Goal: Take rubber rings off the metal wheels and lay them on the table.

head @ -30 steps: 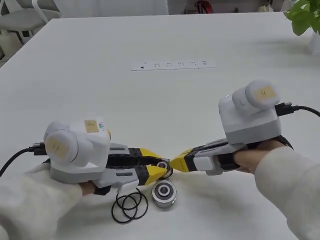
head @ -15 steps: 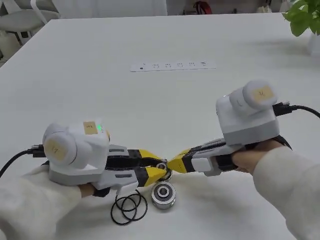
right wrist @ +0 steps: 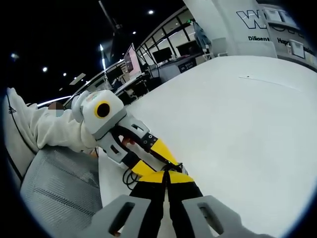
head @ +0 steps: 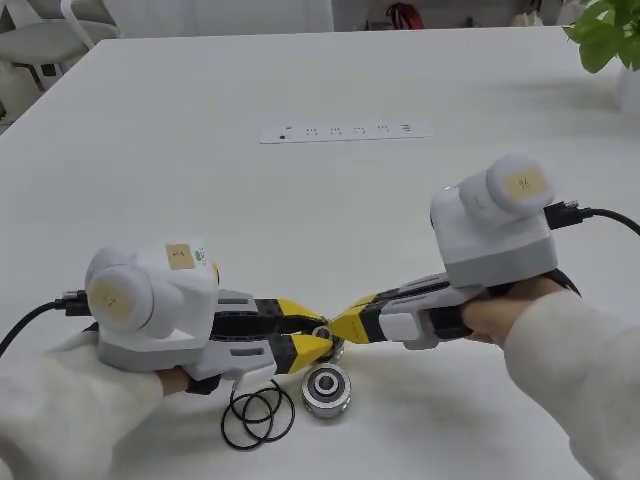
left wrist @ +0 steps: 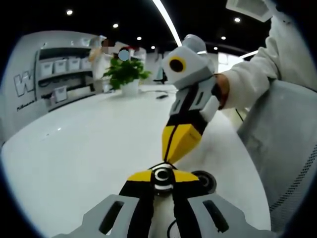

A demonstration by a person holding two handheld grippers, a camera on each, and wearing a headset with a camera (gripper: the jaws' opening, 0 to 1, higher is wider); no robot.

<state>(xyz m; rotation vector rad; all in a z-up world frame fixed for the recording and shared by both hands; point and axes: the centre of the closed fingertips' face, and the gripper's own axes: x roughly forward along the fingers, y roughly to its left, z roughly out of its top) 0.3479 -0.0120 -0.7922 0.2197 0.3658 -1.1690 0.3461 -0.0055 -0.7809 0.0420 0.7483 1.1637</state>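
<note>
Currently, by the near edge of the table [head: 200, 150], left of centre, loose rubber rings [head: 258, 415] lie flat and overlapping. The left gripper [head: 318, 340] is clamped on a metal wheel [left wrist: 162, 175], held low over the surface. A second wheel [head: 327, 388] lies closer to the edge, just beside the rings. The right gripper [head: 340, 327] meets the held wheel tip-on, its jaws pressed together at the rim. Risks: if the right tips have nipped only a sliver of rubber, they may slip off and the ring snap back. A hard pull could twist the wheel out of the left jaws and drop it onto the second wheel. A freed ring might spring off the edge. Unclear: whether any ring sits between the right tips, or is on the held wheel at all, since the yellow jaws cover it. The second wheel's ring is too small to tell.
</note>
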